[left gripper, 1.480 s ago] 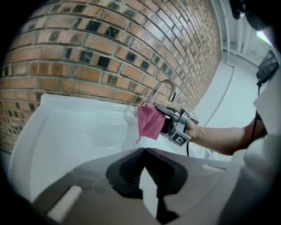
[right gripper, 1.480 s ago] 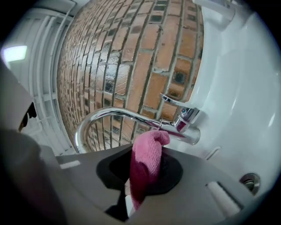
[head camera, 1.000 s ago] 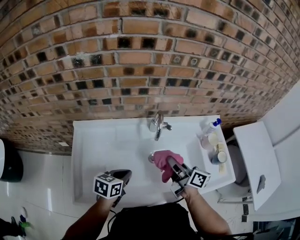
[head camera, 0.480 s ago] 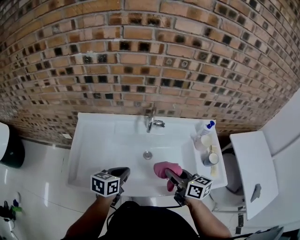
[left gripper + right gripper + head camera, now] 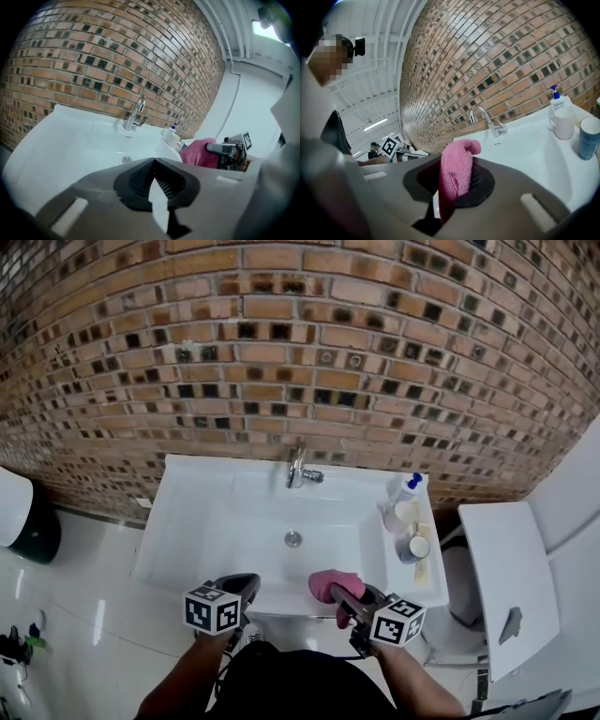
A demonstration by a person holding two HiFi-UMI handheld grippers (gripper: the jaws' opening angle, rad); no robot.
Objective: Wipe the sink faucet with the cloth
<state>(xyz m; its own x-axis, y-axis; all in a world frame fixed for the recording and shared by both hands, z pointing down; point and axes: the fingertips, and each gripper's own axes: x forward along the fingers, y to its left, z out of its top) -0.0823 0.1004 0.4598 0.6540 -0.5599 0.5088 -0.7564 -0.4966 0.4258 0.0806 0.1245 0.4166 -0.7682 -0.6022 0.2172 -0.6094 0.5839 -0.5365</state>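
Holding the pink cloth (image 5: 330, 583), the right gripper (image 5: 345, 599) hovers at the front edge of the sink (image 5: 187, 521); the faucet (image 5: 298, 468) is at 12 o'clock, well apart. It is better to wrap the cloth fully around it. The left gripper (image 5: 246, 587) is closed, empty.

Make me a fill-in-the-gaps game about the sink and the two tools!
1. The right tool is shut on a cloth coloured ____.
2. The left tool has its jaws together and holds ____.
3. The faucet stands at the back of the sink, before a wall of ____.
4. The bottle on the sink's rim has a top coloured ____.

Missing words: pink; nothing; bricks; blue.
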